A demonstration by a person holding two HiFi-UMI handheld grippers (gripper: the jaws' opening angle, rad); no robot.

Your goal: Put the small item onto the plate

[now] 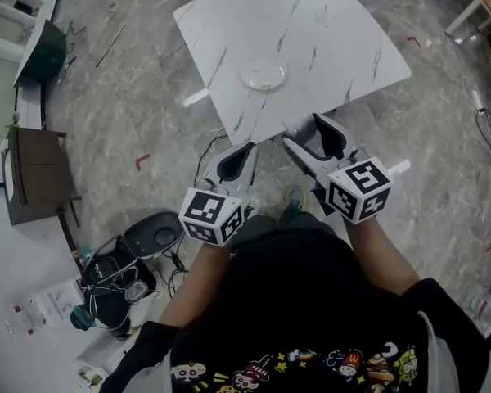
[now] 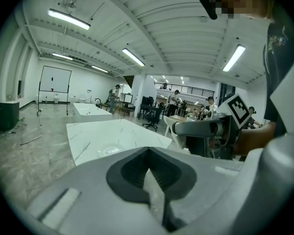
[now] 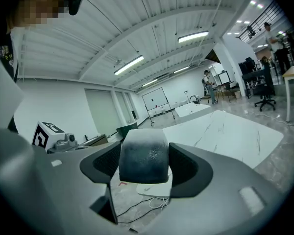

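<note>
Dark block [image 3: 143, 153] gripped by right tool [image 3: 145, 168] | left tool [image 2: 148, 169] closed

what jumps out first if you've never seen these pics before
The dark grey block clamped by the right gripper sits dead centre in the right gripper view. In the head view, a white marble table stands ahead with a lone pale plate near its middle. The left gripper is shut on nothing, beside the right.

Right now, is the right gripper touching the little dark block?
Touching. The right gripper view shows the right gripper with its jaws pressed against both sides of the dark block, no gap.
</note>
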